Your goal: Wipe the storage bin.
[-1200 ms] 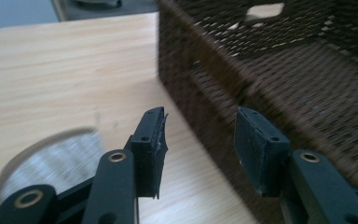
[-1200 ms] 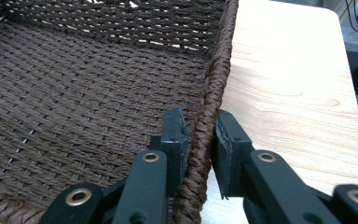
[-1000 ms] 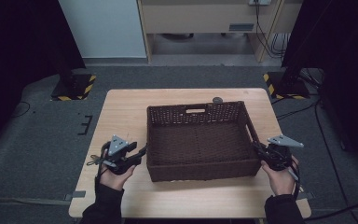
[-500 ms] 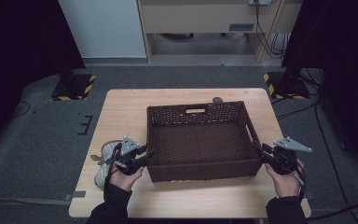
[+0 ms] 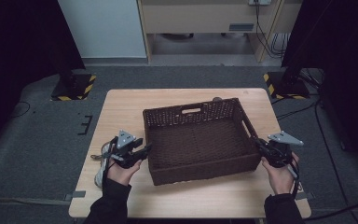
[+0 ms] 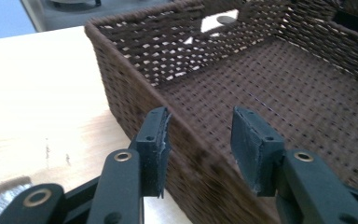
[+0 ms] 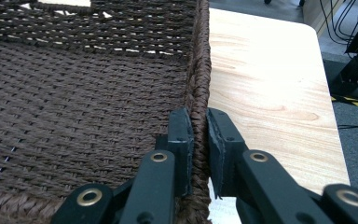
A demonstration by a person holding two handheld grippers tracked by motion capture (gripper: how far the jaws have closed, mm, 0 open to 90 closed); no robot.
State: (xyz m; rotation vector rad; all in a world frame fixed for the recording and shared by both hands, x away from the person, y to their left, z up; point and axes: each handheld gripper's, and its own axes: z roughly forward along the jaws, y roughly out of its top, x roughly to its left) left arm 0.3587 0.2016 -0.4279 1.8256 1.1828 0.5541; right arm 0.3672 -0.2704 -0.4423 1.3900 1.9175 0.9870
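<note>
A dark brown woven basket (image 5: 191, 110) stands empty in the middle of the wooden table (image 5: 121, 112). My left gripper (image 5: 145, 150) straddles its left wall near the front corner. In the left gripper view the jaws (image 6: 200, 140) have just been opening: the outer pad (image 6: 157, 140) lies by the wall (image 6: 135, 88) and the inner pad stands apart from it. My right gripper (image 5: 259, 145) is at the basket's right wall. In the right gripper view both pads (image 7: 199, 128) are pressed on the woven rim (image 7: 200, 74), one inside and one outside.
A pale, rope-like bundle (image 5: 101, 161) lies at the table's left edge behind my left hand. A small dark round thing (image 5: 216, 99) sits just beyond the basket's far wall. Bare wood lies to the left, right and front of the basket.
My left gripper has edged right, up to the basket's left wall. The basket and my right gripper have hardly moved.
</note>
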